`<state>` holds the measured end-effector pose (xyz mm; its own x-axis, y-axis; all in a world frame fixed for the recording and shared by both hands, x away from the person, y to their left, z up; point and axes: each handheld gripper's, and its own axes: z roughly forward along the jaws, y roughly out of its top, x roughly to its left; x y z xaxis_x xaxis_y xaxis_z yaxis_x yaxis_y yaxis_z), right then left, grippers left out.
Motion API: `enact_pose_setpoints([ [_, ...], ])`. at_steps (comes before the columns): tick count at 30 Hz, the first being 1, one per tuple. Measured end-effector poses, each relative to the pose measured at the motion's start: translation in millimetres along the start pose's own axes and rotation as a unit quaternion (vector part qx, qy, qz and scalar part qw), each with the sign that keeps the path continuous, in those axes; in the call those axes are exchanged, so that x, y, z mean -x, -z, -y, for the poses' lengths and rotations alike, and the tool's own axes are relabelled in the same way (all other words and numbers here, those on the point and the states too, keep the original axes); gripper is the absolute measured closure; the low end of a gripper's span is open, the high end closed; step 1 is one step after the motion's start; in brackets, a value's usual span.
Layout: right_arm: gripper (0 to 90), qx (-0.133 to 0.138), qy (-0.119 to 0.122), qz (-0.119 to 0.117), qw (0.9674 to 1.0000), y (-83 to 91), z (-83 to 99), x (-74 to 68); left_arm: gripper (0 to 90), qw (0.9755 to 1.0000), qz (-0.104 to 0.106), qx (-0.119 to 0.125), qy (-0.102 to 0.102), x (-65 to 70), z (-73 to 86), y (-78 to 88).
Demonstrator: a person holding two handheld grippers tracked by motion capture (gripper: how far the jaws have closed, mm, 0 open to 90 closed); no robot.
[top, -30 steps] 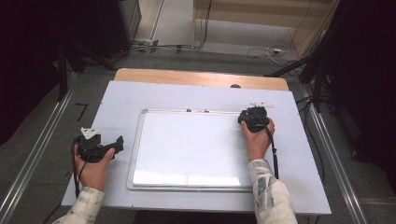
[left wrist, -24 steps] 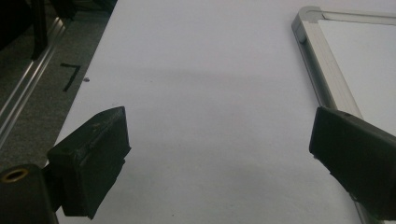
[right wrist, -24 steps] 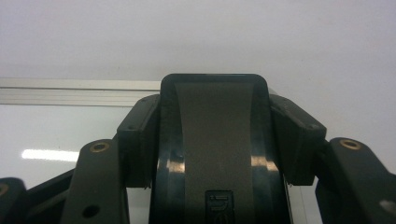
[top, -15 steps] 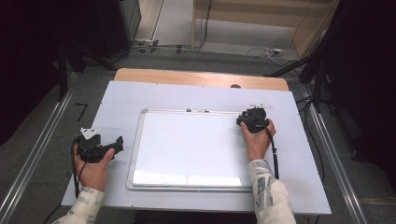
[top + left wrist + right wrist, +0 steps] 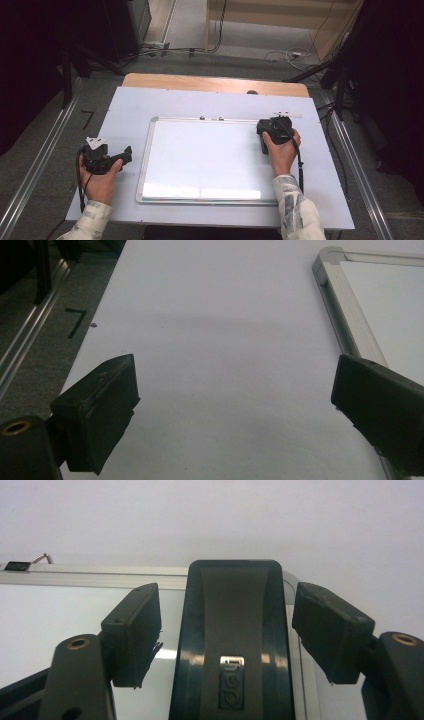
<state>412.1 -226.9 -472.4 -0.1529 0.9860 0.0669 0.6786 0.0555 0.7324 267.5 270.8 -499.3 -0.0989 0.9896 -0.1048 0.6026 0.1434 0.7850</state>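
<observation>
Eraser [image 5: 232, 645] sits on the top right corner of the whiteboard [image 5: 200, 160], right between the jaws of the right gripper [image 5: 227, 630], which have just been opening. Pads aren't touching it now, there's a gap on both sides, so it looks let go and lying on the board (black plastic back, little metal logo tag facing up).

If the step is leaving it there, I'd pull the gripper straight back along the eraser's length, jaws kept spread, so neither pad clips the sides and drags it off the frame. If it's a re-grab instead, centre first, then squeeze evenly on the long sides.

Left gripper [image 5: 235, 405] is spread wide with nothing in it, parked over the table [image 5: 130, 110] just left of the board.
</observation>
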Motion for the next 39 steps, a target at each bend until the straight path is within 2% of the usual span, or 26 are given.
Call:
enact_pose_setpoints([
  [21, 23.5, 0.028, 0.036, -0.043, 0.998, 48.3, 16.2, 7.2, 5.2, 1.0, -0.004, -0.004, -0.003, -0.1, 1.4, 0.7],
  [24, 23.2, 0.03, 0.047, -0.04, 0.9977, 53.4, 21.0, 7.0, 5.2, 1.0, -0.003, -0.004, -0.004, 0.0, 1.5, 0.6],
  [29, 23.0, 0.031, 0.052, -0.046, 0.9971, 60.3, 29.2, 9.1, 5.2, 1.0, -0.004, -0.004, -0.003, -0.2, 1.6, 0.6],
  [39, 22.9, 0.034, 0.051, -0.045, 0.9971, 72.8, 41.3, 23.0, 5.2, 1.0, -0.005, -0.006, -0.004, 0.6, 2.1, 0.2],
])
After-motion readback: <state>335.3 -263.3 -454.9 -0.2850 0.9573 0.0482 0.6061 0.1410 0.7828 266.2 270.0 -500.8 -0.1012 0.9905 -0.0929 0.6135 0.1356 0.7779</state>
